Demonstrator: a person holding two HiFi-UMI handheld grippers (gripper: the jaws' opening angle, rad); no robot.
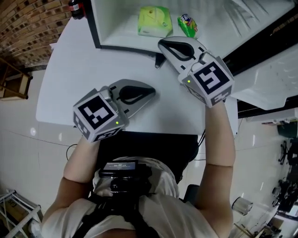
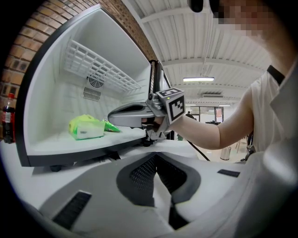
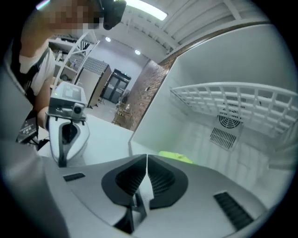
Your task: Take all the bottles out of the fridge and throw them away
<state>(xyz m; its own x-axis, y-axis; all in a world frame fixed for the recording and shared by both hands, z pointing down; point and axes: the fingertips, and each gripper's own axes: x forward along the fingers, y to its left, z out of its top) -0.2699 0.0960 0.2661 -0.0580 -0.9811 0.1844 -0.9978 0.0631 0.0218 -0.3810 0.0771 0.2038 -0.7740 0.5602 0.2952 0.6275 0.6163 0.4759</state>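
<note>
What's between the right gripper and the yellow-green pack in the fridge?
Nothing but bare fridge floor: the right gripper sits at the fridge's front edge, the pack just beyond. The head view shows it.

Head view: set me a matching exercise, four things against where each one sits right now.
Things:
1 yellow-green pack
2 dark bottle
3 left gripper
4 right gripper

Places:
A over the bare table
B at the open front of the fridge
C on the fridge floor
D outside the fridge, beside its outer wall

Pairs: 1-C, 2-D, 3-A, 4-B
</note>
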